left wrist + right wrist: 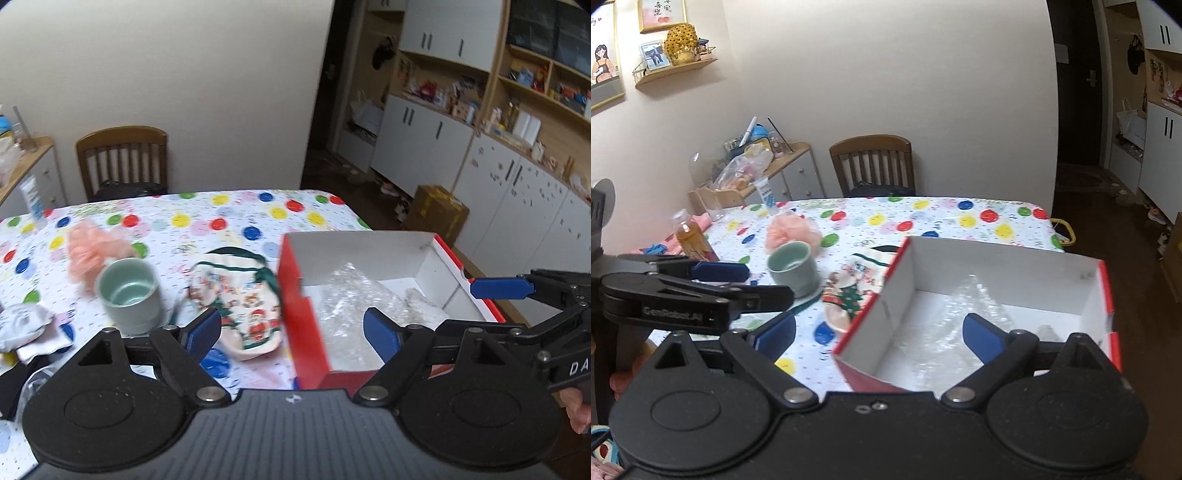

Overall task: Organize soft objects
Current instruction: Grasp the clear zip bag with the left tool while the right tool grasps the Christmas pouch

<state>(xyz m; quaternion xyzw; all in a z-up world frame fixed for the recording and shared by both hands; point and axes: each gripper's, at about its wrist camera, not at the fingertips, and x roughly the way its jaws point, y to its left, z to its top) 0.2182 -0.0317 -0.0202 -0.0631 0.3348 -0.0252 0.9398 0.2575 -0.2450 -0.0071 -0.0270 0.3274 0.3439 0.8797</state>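
A red box with a white inside (424, 254) (997, 266) stands on the table and holds crinkled clear plastic wrap (351, 295) (964, 314). A Christmas-print cloth (243, 306) (849, 284) lies left of the box, touching its wall. A pink mesh puff (92, 251) (792, 230) lies behind a green cup (129, 295) (793, 267). White and grey cloths (29, 328) lie at the table's left. My left gripper (293, 332) is open and empty above the box's near left corner. My right gripper (881, 338) is open and empty over the box's near wall.
The table has a polka-dot cloth (221, 214) (942, 218). A wooden chair (123, 162) (873, 164) stands behind it. A juice bottle (690, 236) and a tube (33, 203) stand at the left. A cardboard box (436, 210) sits on the floor by the cabinets.
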